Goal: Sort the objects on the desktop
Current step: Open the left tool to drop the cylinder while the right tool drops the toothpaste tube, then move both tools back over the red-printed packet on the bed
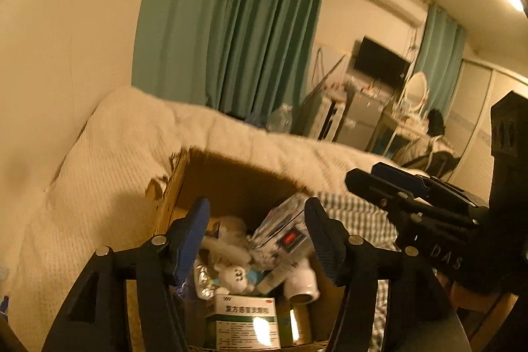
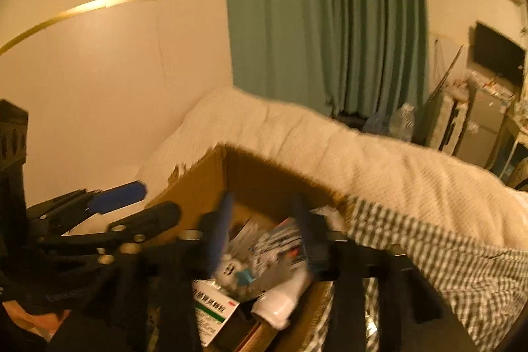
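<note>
Both the left gripper [image 1: 257,240] and right gripper [image 2: 264,233] hang released and empty over the full box [image 1: 184,183] at lower centre; crowding risks collision or a fumbled pick.

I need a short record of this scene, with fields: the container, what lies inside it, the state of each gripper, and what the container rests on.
container: open brown cardboard box
contents: green and white medicine carton, small white plush toy, white plastic bottle lying on its side, clear plastic package with red label
left gripper: open above the box, nothing between the pads
right gripper: open above the box, blurred, nothing held
support: cream knitted blanket, with grey checked cloth beside the box
</note>
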Demonstrator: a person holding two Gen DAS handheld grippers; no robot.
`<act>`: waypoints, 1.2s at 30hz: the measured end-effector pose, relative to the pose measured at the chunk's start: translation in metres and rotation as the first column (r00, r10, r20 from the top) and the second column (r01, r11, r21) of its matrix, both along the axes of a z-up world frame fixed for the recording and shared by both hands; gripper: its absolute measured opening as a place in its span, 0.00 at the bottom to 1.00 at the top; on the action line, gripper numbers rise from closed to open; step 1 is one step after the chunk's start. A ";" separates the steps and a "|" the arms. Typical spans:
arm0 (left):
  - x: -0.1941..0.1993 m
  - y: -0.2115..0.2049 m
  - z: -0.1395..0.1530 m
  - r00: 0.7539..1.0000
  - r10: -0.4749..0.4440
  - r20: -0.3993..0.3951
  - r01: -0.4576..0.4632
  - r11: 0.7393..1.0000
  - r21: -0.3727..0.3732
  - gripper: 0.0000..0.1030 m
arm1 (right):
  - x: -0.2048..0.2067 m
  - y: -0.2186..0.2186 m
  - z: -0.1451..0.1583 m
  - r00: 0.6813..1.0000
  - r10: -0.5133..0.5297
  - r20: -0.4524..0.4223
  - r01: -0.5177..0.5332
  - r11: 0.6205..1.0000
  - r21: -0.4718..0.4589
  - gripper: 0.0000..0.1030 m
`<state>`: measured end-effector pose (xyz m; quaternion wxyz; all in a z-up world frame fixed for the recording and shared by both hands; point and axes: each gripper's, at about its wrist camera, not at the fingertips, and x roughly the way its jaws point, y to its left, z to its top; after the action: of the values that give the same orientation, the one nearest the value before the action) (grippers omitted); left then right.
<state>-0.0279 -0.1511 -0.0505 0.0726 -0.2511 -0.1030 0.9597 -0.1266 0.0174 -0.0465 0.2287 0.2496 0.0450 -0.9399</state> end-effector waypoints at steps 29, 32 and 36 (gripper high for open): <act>0.055 0.155 0.020 0.964 -0.148 -0.222 0.135 0.988 -0.076 1.00 | 0.090 0.199 0.020 0.942 -0.300 -0.153 0.294 0.954 -0.064 1.00; 0.050 0.167 0.006 0.969 -0.129 -0.210 0.124 0.992 -0.040 1.00 | 0.093 0.221 0.007 0.933 -0.337 -0.128 0.331 0.941 -0.070 1.00; 0.042 0.195 -0.016 0.979 -0.118 -0.165 0.110 0.992 -0.055 1.00 | 0.090 0.243 -0.010 0.923 -0.376 -0.081 0.368 0.925 -0.097 1.00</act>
<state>0.0140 0.0442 -0.0660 0.1303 -0.1767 -0.0602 0.9738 -0.0369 0.2604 -0.0567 0.0535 0.1980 -0.0297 -0.9783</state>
